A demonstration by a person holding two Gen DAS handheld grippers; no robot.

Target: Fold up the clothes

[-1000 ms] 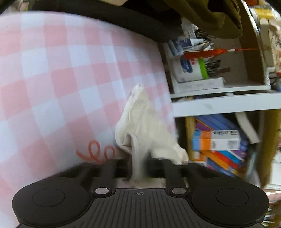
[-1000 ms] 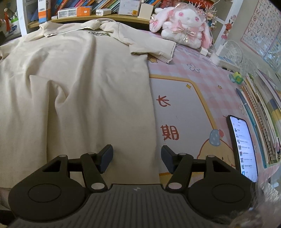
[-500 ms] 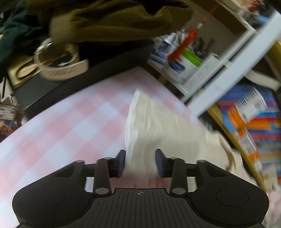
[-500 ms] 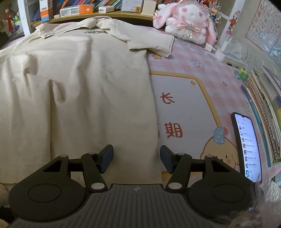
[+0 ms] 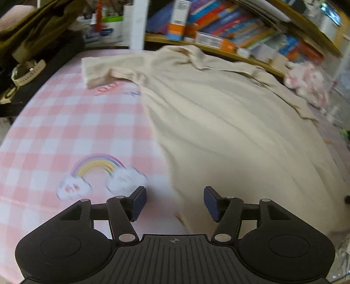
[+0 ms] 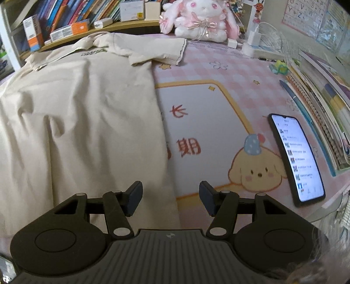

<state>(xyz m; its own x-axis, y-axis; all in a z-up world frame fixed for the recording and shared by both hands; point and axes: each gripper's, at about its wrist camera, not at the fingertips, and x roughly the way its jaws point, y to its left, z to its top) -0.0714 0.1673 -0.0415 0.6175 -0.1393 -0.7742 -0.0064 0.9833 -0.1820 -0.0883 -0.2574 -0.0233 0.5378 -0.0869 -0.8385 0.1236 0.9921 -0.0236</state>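
My shirt (image 5: 229,122) lies spread on the bench (image 5: 65,135), light and limp. My left gripper (image 5: 175,202) is opening, my right gripper (image 6: 170,197) spread; both straddle hem corners, the best holds.

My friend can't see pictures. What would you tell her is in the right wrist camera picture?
A cream short-sleeved shirt lies spread flat on a pink checked table mat, and the open black right gripper hovers over the shirt's side edge, holding nothing. A lit black phone lies on the mat to the right, and a pink and white plush bunny sits at the back.
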